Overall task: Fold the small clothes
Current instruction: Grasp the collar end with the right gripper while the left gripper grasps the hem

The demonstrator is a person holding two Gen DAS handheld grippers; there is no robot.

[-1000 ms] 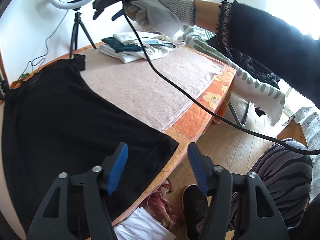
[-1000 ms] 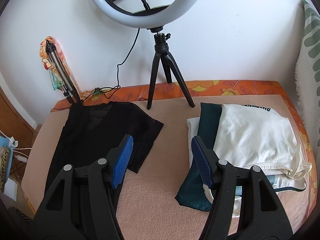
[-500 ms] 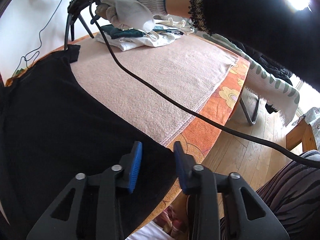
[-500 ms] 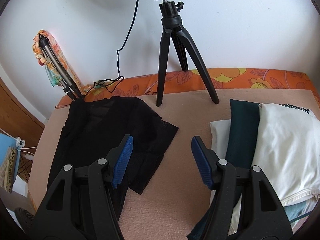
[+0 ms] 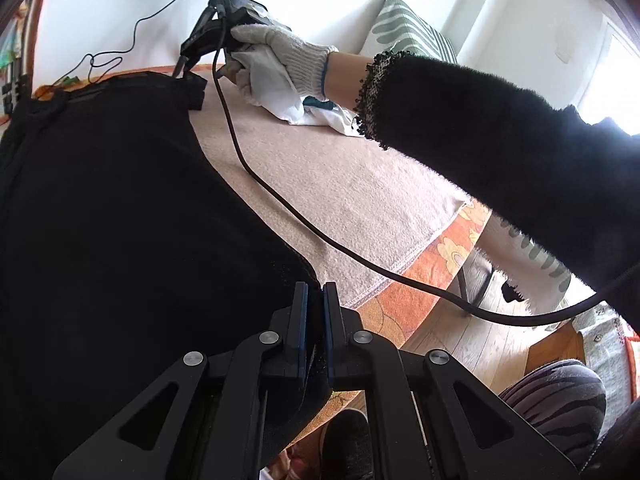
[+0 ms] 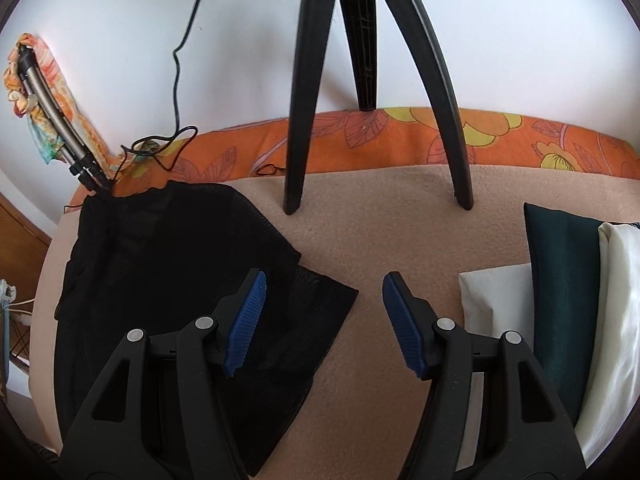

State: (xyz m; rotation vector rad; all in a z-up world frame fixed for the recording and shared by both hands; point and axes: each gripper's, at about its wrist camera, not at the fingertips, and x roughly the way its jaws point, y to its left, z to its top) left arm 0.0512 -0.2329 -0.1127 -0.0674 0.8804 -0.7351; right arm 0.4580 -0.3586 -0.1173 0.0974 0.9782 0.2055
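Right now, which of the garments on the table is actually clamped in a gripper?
The black top, spread flat alone: the left gripper is shut on its near corner. The folded dark green and white pieces sit stacked, untouched.

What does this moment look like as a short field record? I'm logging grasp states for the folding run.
garment: black top spread flat on the pink towel
left gripper: fingers shut on the top's near corner at the table edge
right gripper: open, over the top's far sleeve, gripping nothing
folded stack: dark green cloth and white cloth, to the right
background: tripod on the towel
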